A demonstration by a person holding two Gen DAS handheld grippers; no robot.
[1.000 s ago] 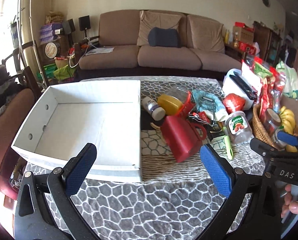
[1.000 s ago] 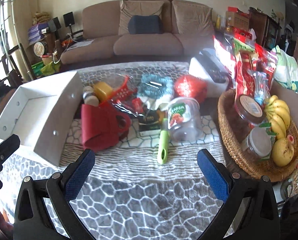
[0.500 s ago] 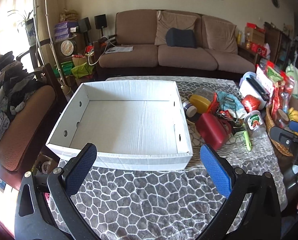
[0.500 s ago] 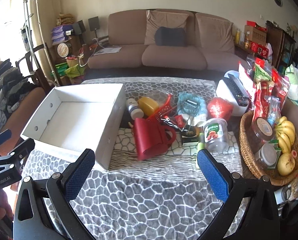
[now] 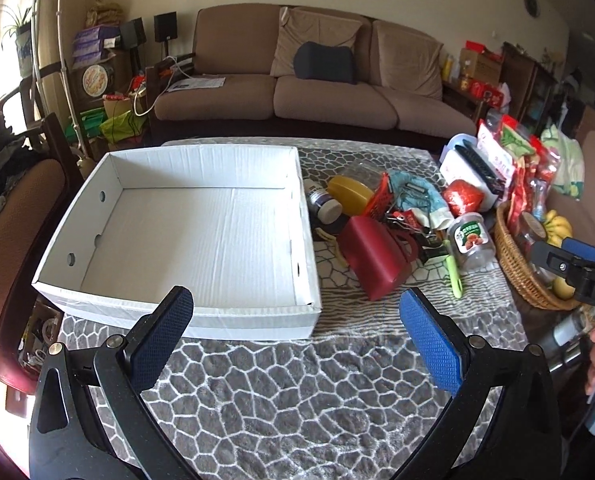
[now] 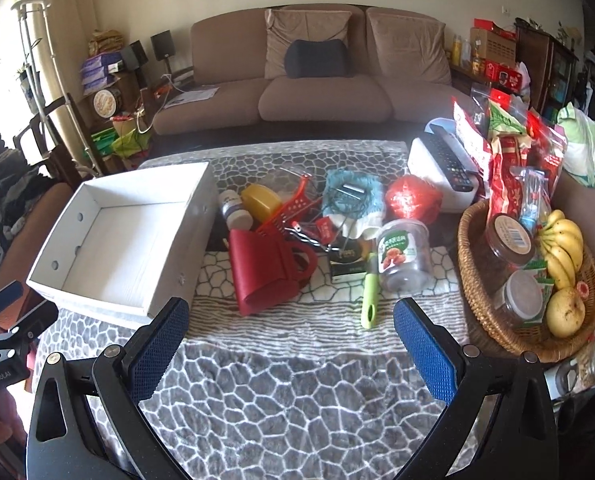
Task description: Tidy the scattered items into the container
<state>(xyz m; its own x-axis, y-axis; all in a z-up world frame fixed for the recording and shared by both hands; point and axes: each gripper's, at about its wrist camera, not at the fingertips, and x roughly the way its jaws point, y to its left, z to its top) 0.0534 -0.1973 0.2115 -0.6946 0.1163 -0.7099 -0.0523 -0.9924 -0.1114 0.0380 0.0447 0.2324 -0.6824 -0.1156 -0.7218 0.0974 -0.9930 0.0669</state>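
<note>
An empty white cardboard box sits on the left of the patterned tablecloth. To its right lies a pile: a red mug on its side, a clear jar with a fruit label, a green-handled tool, a yellow-lidded jar, a white pill bottle, a red grater, a blue cloth and a red ball. My left gripper is open and empty above the cloth before the box. My right gripper is open and empty before the pile.
A wicker basket with bananas, jars and snack bags stands at the right table edge. A white case with a remote lies behind the pile. A brown sofa is beyond the table, a chair at the left.
Both grippers have pulled back and risen, so more of the table shows. The left view swung left over the box, then back right. Nothing on the table moved.
</note>
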